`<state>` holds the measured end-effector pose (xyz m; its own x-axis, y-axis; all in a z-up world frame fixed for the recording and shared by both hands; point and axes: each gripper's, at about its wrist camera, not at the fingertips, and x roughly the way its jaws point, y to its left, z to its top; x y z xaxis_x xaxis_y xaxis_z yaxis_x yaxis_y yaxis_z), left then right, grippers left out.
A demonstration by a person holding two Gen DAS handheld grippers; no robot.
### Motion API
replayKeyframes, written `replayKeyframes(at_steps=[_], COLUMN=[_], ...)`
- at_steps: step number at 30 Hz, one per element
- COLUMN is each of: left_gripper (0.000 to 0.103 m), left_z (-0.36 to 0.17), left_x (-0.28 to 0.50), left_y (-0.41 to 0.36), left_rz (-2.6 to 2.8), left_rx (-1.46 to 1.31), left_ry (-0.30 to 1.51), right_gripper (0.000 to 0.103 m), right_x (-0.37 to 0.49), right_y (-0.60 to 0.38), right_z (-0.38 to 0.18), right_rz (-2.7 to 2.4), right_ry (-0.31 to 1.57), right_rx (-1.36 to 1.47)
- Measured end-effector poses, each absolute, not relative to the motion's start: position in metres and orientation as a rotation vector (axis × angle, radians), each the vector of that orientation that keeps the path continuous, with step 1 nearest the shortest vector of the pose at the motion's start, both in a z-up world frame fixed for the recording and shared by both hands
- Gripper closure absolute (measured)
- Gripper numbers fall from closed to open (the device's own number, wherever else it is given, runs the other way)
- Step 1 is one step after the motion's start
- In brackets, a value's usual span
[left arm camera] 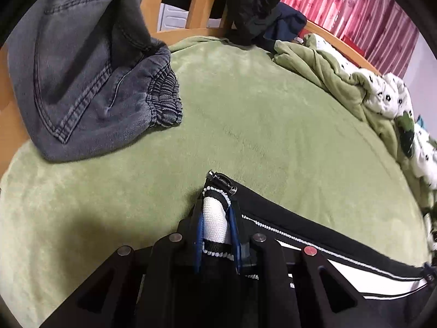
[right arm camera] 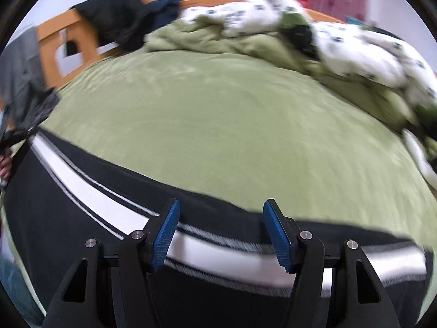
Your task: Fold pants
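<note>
Left tool (left arm camera: 215, 218) clamping pants (right arm camera: 82, 191), lengthwise left-right

Green-covered bed (left arm camera: 245, 114) — black striped pants (right arm camera: 82, 191), grey jeans (left arm camera: 90, 87), rumpled quilt (right arm camera: 341, 52)

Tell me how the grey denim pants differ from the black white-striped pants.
The grey denim pants lie crumpled at the bed's far corner, ungripped; the black white-striped pants are stretched along the near edge. The left gripper is shut on the striped pair; the right gripper is open. Both rest on the green blanket.
</note>
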<state>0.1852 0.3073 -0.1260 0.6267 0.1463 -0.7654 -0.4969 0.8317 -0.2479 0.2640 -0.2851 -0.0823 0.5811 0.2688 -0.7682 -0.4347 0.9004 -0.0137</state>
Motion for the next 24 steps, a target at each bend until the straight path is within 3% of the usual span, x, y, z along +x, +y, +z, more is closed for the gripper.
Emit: replayKeyframes(at_steps=[2, 3, 4, 7, 10, 13, 16, 17, 18, 20, 24], left_gripper=[0.086, 0.086, 0.086, 0.086, 0.086, 0.077, 0.044, 0.043, 0.043, 0.043, 0.041], left_z=[-0.126, -0.124, -0.122, -0.116, -0.127, -0.126, -0.123, -0.122, -0.12, -0.116, -0.103], left_x=[0.185, 0.184, 0.183, 0.178, 0.187, 0.191, 0.189, 0.187, 0.182, 0.176, 0.158], left_y=[0.306, 0.306, 0.304, 0.303, 0.299, 0.292, 0.289, 0.289, 0.288, 0.285, 0.271], left_rz=[0.382, 0.379, 0.377, 0.378, 0.405, 0.436, 0.463, 0.46, 0.444, 0.424, 0.387], left_rx=[-0.465, -0.456, -0.45, -0.425, -0.41, -0.364, -0.352, -0.364, -0.379, -0.384, -0.374], left_ry=[0.814, 0.808, 0.802, 0.77, 0.812, 0.828, 0.869, 0.879, 0.883, 0.886, 0.866], right_gripper=[0.045, 0.087, 0.097, 0.101, 0.1, 0.098, 0.088, 0.082, 0.064, 0.039, 0.037], right_x=[0.277, 0.282, 0.285, 0.281, 0.289, 0.294, 0.293, 0.291, 0.286, 0.265, 0.206], right_y=[-0.274, -0.269, -0.262, -0.258, -0.269, -0.258, -0.265, -0.274, -0.286, -0.315, -0.399], right_z=[-0.097, -0.106, -0.116, -0.112, -0.112, -0.139, -0.126, -0.119, -0.111, -0.097, -0.071], right_rz=[0.502, 0.521, 0.538, 0.534, 0.514, 0.443, 0.389, 0.368, 0.343, 0.253, 0.026], right_ry=[0.915, 0.952, 0.973, 0.875, 0.841, 0.861, 0.861, 0.857, 0.843, 0.819, 0.719], right_rx=[-0.247, -0.28, -0.33, -0.383, -0.242, -0.271, -0.188, -0.125, -0.071, 0.011, 0.131])
